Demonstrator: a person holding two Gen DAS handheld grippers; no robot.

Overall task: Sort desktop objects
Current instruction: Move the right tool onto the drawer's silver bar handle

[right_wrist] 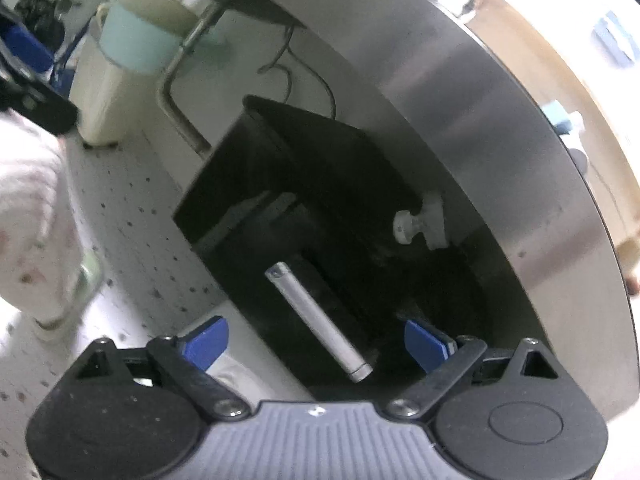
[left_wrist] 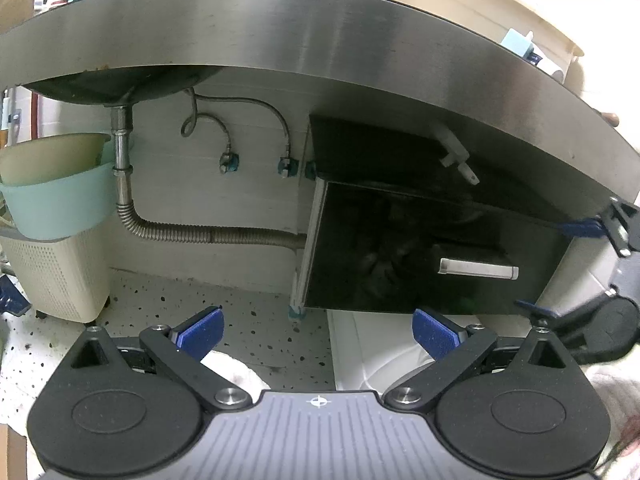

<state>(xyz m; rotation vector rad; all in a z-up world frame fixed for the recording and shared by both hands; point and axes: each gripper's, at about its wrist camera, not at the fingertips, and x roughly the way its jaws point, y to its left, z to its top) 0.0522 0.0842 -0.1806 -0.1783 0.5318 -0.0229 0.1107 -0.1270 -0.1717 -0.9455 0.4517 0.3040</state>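
- Left gripper (left_wrist: 318, 336), bottom centre of its view, has its jaws spread wide with nothing between them.
- Right gripper (right_wrist: 316, 344) is likewise spread and empty-handed.
- Black cabinet door (left_wrist: 420, 252) sits centre-right under the steel counter edge (left_wrist: 280, 28); its white bar handle (right_wrist: 316, 320) lies between the right gripper's blue pads (right_wrist: 424, 344), untouched.

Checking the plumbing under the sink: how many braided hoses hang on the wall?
2: one hose loops left; the other runs right toward the black cabinet. More may hide behind it.

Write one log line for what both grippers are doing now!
left gripper: open, empty | right gripper: open, around handle, not gripping | black drawer
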